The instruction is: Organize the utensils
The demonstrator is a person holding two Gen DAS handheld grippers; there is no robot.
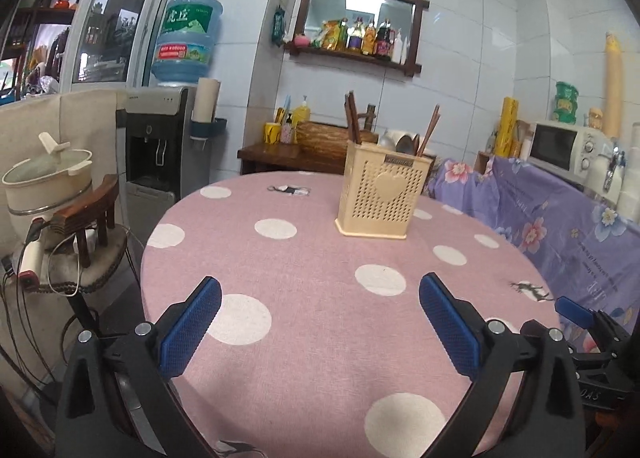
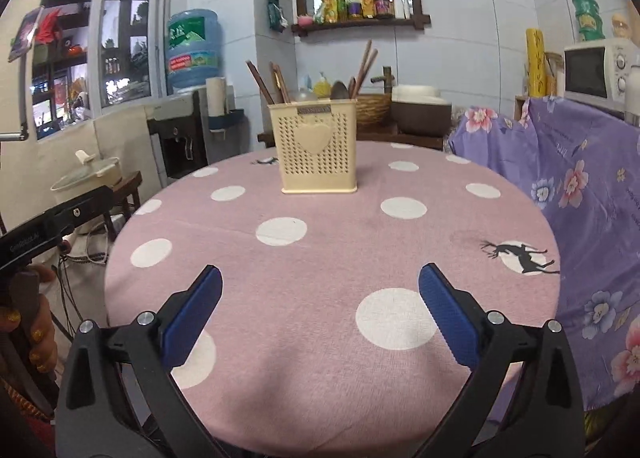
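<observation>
Two grippers, the left gripper [image 1: 320,294] and the right gripper [image 2: 320,284], are hanging wide and empty over the near edge of the polka-dot tablecloth [image 2: 328,242], while chopsticks [image 2: 366,61] and spoons [image 2: 339,90] are standing in the cream utensil holder [image 2: 319,147] farther back, seemingly already sorted.

The round table [image 2: 320,258] lies bare in front of the utensil holder [image 2: 318,149], the only obstacle; chopsticks [image 2: 366,61] stick up above the holder.
</observation>
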